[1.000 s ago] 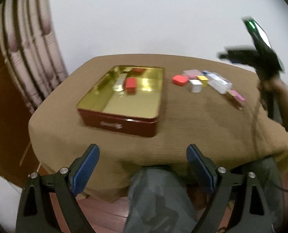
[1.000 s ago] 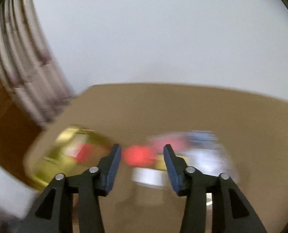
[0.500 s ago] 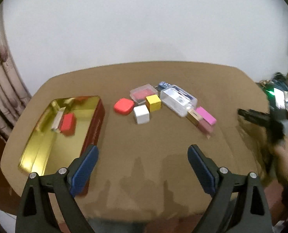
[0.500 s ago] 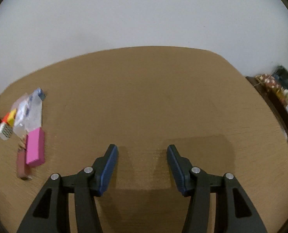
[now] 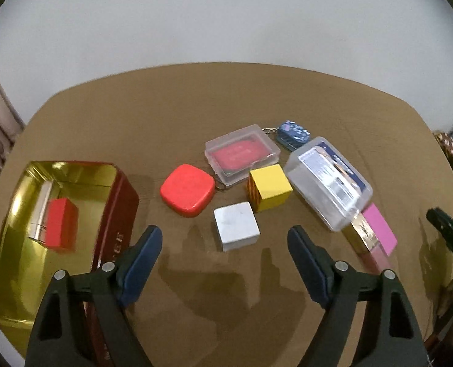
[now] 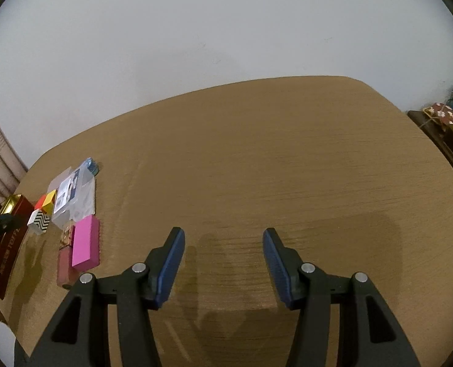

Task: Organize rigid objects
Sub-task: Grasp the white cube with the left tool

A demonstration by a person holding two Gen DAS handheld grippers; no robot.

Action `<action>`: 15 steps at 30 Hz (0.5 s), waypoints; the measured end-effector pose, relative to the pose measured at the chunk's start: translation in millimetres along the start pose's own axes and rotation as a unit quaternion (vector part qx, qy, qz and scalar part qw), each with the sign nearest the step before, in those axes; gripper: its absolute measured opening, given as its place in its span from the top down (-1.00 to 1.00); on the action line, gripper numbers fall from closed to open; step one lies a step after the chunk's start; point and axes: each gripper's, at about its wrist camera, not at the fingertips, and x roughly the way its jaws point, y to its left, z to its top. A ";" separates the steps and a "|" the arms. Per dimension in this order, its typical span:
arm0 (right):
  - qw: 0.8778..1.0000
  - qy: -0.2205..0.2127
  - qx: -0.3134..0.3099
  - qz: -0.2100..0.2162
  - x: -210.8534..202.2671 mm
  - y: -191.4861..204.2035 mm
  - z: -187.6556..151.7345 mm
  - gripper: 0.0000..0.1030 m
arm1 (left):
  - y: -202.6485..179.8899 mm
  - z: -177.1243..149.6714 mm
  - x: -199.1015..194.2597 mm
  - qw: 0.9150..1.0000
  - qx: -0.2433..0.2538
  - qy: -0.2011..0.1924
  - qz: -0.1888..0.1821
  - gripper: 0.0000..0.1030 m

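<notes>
Beside the gold tin (image 5: 21,214) on our brown counter (image 6: 257,168), our left gripper (image 5: 224,241) is closing, empty, near the white cube (image 5: 236,229); our right gripper (image 6: 223,238) hangs open, empty.

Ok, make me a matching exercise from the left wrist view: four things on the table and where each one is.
1 red block
2 white cube
3 pink box
4 blue keychain

a farthest back, behind the clear cases
b inside the gold tin
c right end of the cluster
d in front of the yellow cube

Pairs: 1-b, 2-d, 3-c, 4-a
</notes>
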 end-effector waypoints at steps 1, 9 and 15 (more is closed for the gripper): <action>1.000 0.001 0.001 0.003 0.0 -0.8 0.6 -0.06 | 1.2 1.0 3.3 1.000 -0.003 0.002 0.000 -0.57; 1.000 -0.002 0.003 0.014 -3.8 -8.2 -4.4 -0.06 | -0.2 4.2 26.7 1.000 0.008 0.022 0.004 -0.20; 1.000 0.002 0.004 0.018 -4.8 -9.2 -5.5 -0.06 | 0.0 6.7 45.5 0.999 0.011 0.045 -0.006 0.33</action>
